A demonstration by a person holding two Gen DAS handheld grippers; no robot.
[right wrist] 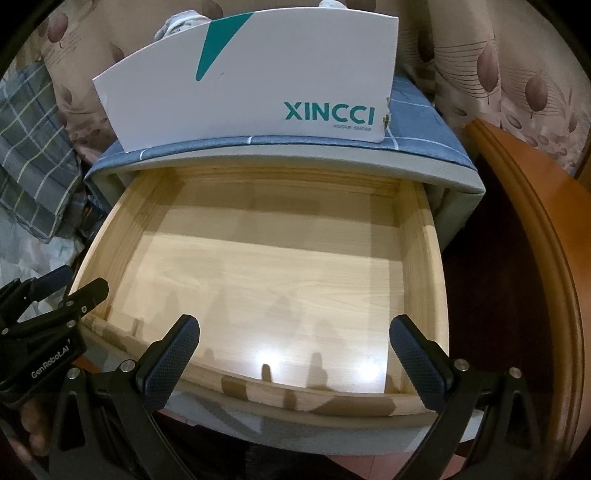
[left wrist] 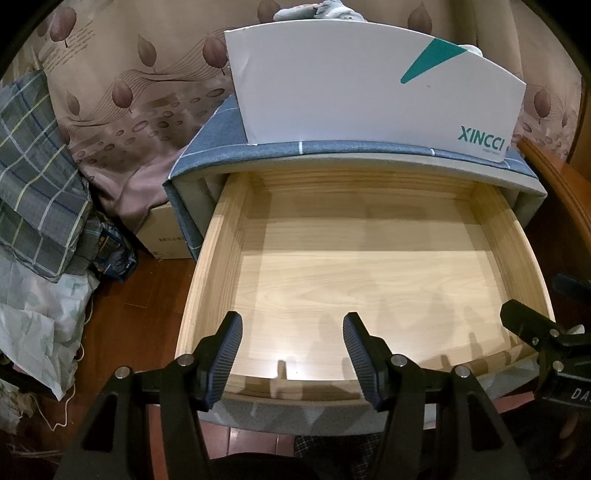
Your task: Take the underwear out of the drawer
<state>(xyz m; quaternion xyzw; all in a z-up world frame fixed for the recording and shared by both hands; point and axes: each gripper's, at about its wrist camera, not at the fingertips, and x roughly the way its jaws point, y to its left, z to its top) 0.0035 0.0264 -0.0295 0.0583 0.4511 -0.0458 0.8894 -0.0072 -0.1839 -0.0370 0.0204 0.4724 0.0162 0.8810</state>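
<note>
The pale wooden drawer [left wrist: 221,240] [right wrist: 421,240] is pulled out of a cabinet covered in blue checked fabric, and its floor shows only bare wood. No underwear lies in it. My left gripper [left wrist: 291,326] hovers open over the drawer's front edge with nothing between its fingers. My right gripper [right wrist: 295,326] hangs beside it over the same edge, jaws wide and nothing in them. Grey and white cloth [left wrist: 325,11] [right wrist: 181,22] pokes out of the white shoe box [left wrist: 369,81] [right wrist: 258,85] on top of the cabinet; I cannot tell what it is.
Checked bedding [left wrist: 33,177] and crumpled bags [left wrist: 37,325] pile up on the left, with a cardboard box [left wrist: 162,232] beside the cabinet. A leaf-print curtain [left wrist: 122,85] hangs behind. An orange-brown wooden furniture edge [right wrist: 535,229] runs close along the right.
</note>
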